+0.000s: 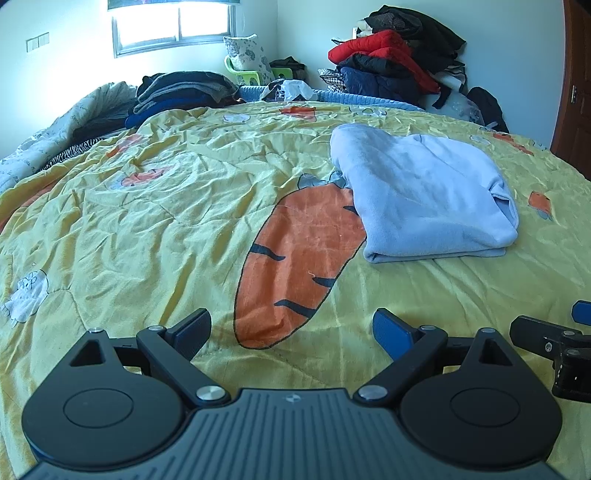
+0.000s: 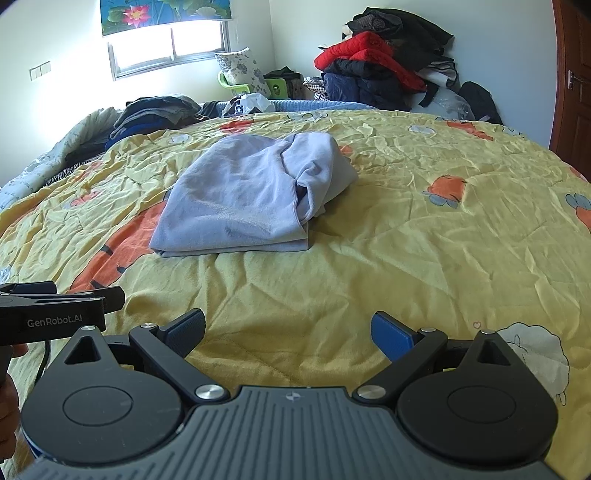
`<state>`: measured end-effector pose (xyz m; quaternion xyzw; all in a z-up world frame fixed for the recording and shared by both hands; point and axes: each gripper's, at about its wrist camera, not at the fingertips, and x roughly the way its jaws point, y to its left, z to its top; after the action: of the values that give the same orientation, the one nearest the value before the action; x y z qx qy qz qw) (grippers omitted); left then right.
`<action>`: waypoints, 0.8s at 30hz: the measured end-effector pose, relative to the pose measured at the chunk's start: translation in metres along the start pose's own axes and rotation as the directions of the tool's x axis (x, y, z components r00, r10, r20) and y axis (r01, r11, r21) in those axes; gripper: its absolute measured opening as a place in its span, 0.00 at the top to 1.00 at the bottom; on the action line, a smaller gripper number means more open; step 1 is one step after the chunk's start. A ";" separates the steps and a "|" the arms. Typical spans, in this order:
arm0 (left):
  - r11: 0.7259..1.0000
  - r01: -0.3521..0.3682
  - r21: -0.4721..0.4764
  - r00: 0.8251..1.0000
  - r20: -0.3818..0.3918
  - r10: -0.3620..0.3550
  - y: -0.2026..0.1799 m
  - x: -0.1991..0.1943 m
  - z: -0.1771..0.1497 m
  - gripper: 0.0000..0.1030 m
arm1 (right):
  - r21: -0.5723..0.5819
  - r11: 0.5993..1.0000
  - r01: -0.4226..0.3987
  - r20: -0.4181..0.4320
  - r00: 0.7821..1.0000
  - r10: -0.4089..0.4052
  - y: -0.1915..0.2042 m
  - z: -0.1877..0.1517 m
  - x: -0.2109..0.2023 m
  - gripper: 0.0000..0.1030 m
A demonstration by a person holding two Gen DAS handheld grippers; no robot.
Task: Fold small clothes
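Two grippers: both low over the near edge of the bed, side by side.
Left gripper (image 1: 291,328): fingers spread wide, holding nothing.
Right gripper (image 2: 288,328): fingers spread wide, holding nothing.
Light blue garment (image 2: 247,195): folded into a thick bundle, lying on the yellow quilt (image 2: 406,229), farther in, partly covering the big orange carrot print (image 1: 295,262).
Far end: piles of dark clothes (image 1: 177,92) at left, jackets heap (image 1: 395,62) at right.

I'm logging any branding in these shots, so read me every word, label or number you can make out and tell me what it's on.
"GenRobot.AI": white lettering on the side of the left tool, seen in the right wrist view.
Small round emblem on the grey housing of each tool: a symbol, no readable text.
The yellow quilt and the flower picture above the window carry pictures only, no words.
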<state>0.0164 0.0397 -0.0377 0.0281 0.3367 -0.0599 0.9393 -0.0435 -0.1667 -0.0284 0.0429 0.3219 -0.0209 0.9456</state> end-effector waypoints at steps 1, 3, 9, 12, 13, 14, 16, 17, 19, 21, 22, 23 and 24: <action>1.000 0.000 -0.001 1.000 -0.004 0.000 0.000 0.001 0.000 0.08 | -0.001 1.000 0.002 0.000 1.000 -0.002 0.000 0.000 0.000 0.05; 1.000 0.001 -0.002 1.000 -0.010 -0.001 0.000 0.001 0.000 0.08 | -0.002 1.000 0.001 0.001 1.000 -0.001 0.000 0.000 0.001 0.05; 1.000 0.002 -0.007 1.000 -0.019 -0.002 0.000 0.002 0.001 0.08 | -0.009 1.000 0.000 0.003 1.000 0.000 0.000 0.000 0.000 0.05; 1.000 0.006 -0.008 1.000 -0.022 -0.006 0.000 0.003 0.001 0.08 | -0.003 1.000 0.003 0.001 1.000 -0.003 -0.001 0.001 0.000 0.05; 1.000 0.007 -0.009 1.000 -0.023 -0.007 0.000 0.003 0.001 0.08 | -0.001 1.000 0.004 0.001 1.000 -0.004 -0.001 0.001 0.000 0.05; 1.000 0.008 -0.009 1.000 -0.024 -0.009 0.000 0.003 0.001 0.08 | 0.001 1.000 0.004 0.001 1.000 -0.004 -0.002 0.001 0.000 0.05; 1.000 0.012 -0.006 1.000 -0.029 -0.012 0.000 0.004 0.001 0.08 | 0.003 1.000 0.004 0.000 1.000 -0.004 -0.002 0.001 0.000 0.05; 1.000 0.011 -0.001 1.000 -0.029 -0.011 -0.001 0.004 0.001 0.08 | 0.002 1.000 0.004 0.001 1.000 -0.004 -0.002 0.001 0.000 0.05; 1.000 0.006 0.009 1.000 -0.027 -0.006 -0.003 0.004 0.001 0.08 | 0.001 1.000 0.003 0.001 1.000 -0.003 -0.002 0.001 0.000 0.05; 1.000 0.004 0.014 1.000 -0.026 -0.003 -0.004 0.003 0.001 0.08 | -0.001 1.000 0.001 0.001 1.000 -0.001 -0.002 0.000 0.000 0.05; 1.000 0.007 0.015 1.000 -0.024 -0.007 -0.005 0.003 0.001 0.08 | -0.001 1.000 0.001 0.000 1.000 -0.001 -0.002 0.000 0.000 0.05; 1.000 0.015 0.014 1.000 -0.021 -0.014 -0.005 0.002 0.001 0.08 | -0.002 1.000 0.001 0.000 1.000 -0.001 -0.002 0.000 0.000 0.05; 1.000 0.022 0.012 1.000 -0.019 -0.022 -0.004 0.002 0.001 0.08 | -0.002 1.000 0.000 -0.001 1.000 0.000 -0.002 0.000 0.000 0.05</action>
<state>0.0176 0.0350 -0.0379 0.0307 0.3457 -0.0720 0.9351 -0.0432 -0.1685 -0.0286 0.0419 0.3225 -0.0205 0.9454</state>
